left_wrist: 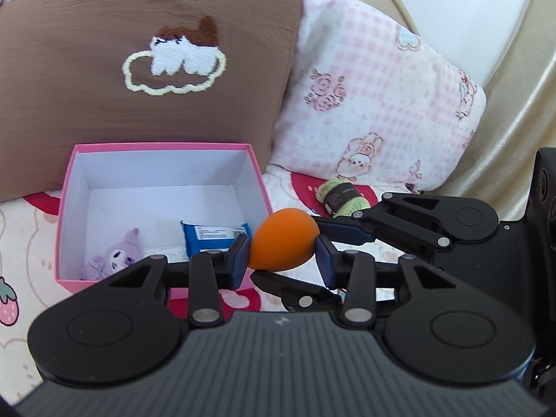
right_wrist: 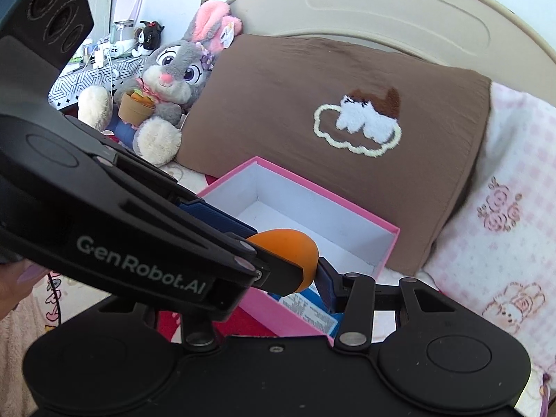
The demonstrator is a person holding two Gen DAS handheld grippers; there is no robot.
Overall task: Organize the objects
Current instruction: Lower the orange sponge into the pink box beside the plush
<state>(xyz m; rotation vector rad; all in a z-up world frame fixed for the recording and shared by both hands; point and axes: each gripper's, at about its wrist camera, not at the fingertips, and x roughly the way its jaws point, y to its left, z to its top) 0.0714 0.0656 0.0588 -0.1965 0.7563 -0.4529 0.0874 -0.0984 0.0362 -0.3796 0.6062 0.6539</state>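
Right now both claws meet on one orange egg-shaped sponge (left_wrist: 283,245), held in the air just beside the near right corner of the pink box (left_wrist: 67,187). From the left wrist view, the left claw (left_wrist: 283,257) is clenched on the sponge, its blue pads (left_wrist: 239,260) pressing in from either side. The right claw (left_wrist: 323,229) comes in from the right, with one blue finger touching the sponge at its upper right and the other finger passing beneath it; whether it truly grips cannot be told. From the right wrist view, the left claw crosses in front and hides one finger of the right claw (right_wrist: 299,278), while the other blue pad (right_wrist: 325,285) lies against the sponge. Inside the box lie a small purple plush (left_wrist: 116,259) and a blue packet (left_wrist: 213,236). A skein of green yarn (left_wrist: 342,198) rests on the bed, right of the box, in front of a pink checked pillow (left_wrist: 375,104). A brown pillow (left_wrist: 146,69) stands behind the box, and a grey rabbit plush (right_wrist: 166,83) sits beside it.
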